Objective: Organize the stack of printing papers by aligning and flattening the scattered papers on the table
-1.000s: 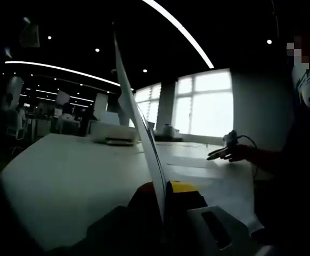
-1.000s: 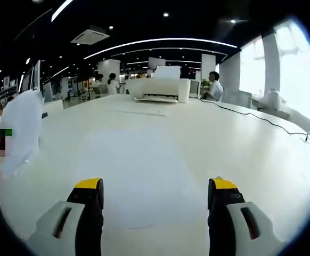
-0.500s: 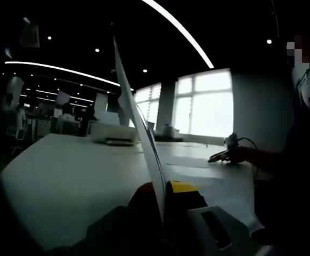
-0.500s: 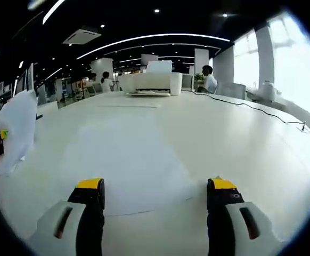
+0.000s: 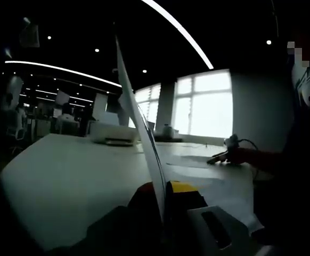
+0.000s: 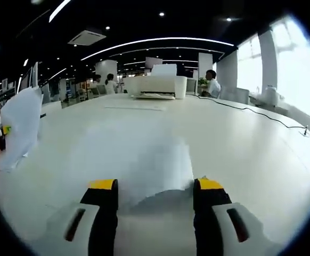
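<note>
My left gripper (image 5: 163,188) is shut on a white sheet (image 5: 141,133) that stands upright, edge-on, above the white table (image 5: 64,170). In the right gripper view the same held sheet (image 6: 19,130) hangs at the far left. My right gripper (image 6: 156,185) is low over the table with its jaws apart. A sheet of paper (image 6: 157,162) lies between them, its near edge buckled up off the table. In the left gripper view the right gripper (image 5: 221,156) sits in a hand at the right, over more flat papers (image 5: 224,186).
A white printer (image 6: 157,85) stands at the far end of the table (image 6: 240,149), also in the left gripper view as the printer (image 5: 112,134). A dark cable (image 6: 251,114) runs along the right side. People sit beyond the table. Bright windows (image 5: 205,104) lie on the right.
My right gripper's jaws have narrowed and moved onto the flat sheet, whose near edge has risen between them. The left gripper and its held sheet have stayed still.
</note>
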`<state>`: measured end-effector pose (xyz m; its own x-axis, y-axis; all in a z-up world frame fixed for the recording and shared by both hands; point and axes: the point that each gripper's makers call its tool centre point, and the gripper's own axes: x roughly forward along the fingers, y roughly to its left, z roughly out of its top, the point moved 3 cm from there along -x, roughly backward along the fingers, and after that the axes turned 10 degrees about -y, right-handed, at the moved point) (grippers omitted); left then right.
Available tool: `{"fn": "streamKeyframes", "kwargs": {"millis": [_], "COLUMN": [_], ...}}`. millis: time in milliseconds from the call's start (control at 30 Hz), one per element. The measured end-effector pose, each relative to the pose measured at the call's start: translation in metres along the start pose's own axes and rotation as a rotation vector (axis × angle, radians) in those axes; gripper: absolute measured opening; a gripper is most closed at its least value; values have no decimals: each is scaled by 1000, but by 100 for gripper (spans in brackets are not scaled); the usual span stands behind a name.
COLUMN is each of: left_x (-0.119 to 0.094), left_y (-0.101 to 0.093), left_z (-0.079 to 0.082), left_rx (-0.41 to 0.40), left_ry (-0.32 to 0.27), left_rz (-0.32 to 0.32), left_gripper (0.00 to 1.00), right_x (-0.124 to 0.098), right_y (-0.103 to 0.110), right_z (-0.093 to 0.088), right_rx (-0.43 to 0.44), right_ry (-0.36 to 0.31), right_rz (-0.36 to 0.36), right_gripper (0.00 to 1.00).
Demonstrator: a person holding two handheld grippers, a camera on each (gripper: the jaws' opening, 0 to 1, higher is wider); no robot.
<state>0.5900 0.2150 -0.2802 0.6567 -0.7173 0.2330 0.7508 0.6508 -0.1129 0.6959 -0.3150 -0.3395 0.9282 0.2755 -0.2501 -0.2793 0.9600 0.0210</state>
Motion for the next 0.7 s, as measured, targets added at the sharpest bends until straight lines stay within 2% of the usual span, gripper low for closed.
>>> {"fn": "streamKeyframes", "kwargs": {"millis": [200, 333, 500, 567, 700], "left_x": [0, 1, 1, 1, 1], "left_y": [0, 0, 0, 0, 0], "left_z": [0, 0, 0, 0, 0], "left_rx": [-3, -7, -8, -8, -8], "left_ry": [0, -1, -1, -1, 1], "left_rz": [0, 1, 2, 3, 4], "left_gripper": [6, 6, 6, 6, 6], "right_x": [-4, -5, -3, -2, -4], "right_y": [14, 15, 8, 9, 8], "right_z": [-1, -3, -3, 6, 16], "right_rx": [4, 36, 45, 81, 132], "right_ry": [-1, 14, 4, -60, -120], "right_rz": [17, 19, 22, 48, 72], "right_gripper": [25, 4, 0, 0, 0]}}
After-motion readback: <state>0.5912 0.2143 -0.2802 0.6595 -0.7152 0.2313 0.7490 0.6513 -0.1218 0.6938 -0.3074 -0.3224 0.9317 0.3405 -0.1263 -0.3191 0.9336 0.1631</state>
